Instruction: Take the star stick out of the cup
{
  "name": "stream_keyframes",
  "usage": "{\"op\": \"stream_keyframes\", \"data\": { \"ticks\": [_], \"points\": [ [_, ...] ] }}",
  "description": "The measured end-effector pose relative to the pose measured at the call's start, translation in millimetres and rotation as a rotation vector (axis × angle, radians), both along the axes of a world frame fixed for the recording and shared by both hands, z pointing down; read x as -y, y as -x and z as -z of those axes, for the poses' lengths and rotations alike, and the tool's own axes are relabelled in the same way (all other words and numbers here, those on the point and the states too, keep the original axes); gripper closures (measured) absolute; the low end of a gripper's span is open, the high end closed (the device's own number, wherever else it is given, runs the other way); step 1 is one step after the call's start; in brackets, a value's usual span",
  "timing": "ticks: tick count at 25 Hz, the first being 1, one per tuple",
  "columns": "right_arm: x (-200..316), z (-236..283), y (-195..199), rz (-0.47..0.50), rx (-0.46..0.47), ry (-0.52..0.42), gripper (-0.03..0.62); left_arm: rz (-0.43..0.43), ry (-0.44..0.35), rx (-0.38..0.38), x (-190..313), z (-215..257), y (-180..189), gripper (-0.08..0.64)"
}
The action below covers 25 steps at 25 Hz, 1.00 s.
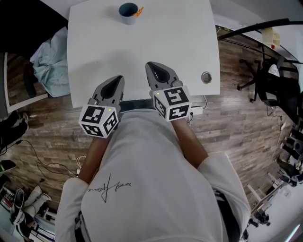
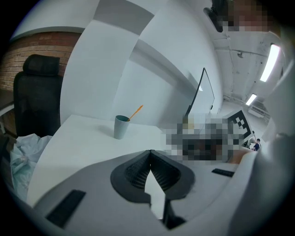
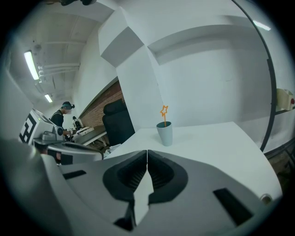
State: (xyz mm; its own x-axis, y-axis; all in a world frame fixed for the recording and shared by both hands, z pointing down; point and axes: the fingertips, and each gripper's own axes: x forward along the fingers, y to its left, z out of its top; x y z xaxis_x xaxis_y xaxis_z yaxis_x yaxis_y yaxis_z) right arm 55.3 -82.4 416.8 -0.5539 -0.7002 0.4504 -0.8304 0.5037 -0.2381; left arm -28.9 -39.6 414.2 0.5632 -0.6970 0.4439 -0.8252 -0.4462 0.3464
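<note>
My left tool (image 1: 112,86) and my right tool (image 1: 160,72) are both closed, with nothing between the jaws. They are over the near edge of the white bench (image 1: 180,42). The cup (image 1: 128,12) stands near the far edge (well apart from both tools), and the orange star stick (image 1: 138,12) is inside it.

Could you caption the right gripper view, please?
Shut right gripper faces a blue-grey cup holding an orange star stick on a white table.

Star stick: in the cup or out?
In. The star stick stands inside the cup, with its lower end below the rim and the orange star poking out above it. The cup is upright.
</note>
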Motion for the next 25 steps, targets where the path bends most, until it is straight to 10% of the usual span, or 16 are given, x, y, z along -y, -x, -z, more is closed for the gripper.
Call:
{"op": "stream_keyframes", "data": {
  "ticks": [25],
  "points": [
    [61.4,-9.6,22.5,0.006,0.01,0.029,0.581,0.027,0.055,0.006,39.7,-11.6,24.5,0.552]
  ]
}}
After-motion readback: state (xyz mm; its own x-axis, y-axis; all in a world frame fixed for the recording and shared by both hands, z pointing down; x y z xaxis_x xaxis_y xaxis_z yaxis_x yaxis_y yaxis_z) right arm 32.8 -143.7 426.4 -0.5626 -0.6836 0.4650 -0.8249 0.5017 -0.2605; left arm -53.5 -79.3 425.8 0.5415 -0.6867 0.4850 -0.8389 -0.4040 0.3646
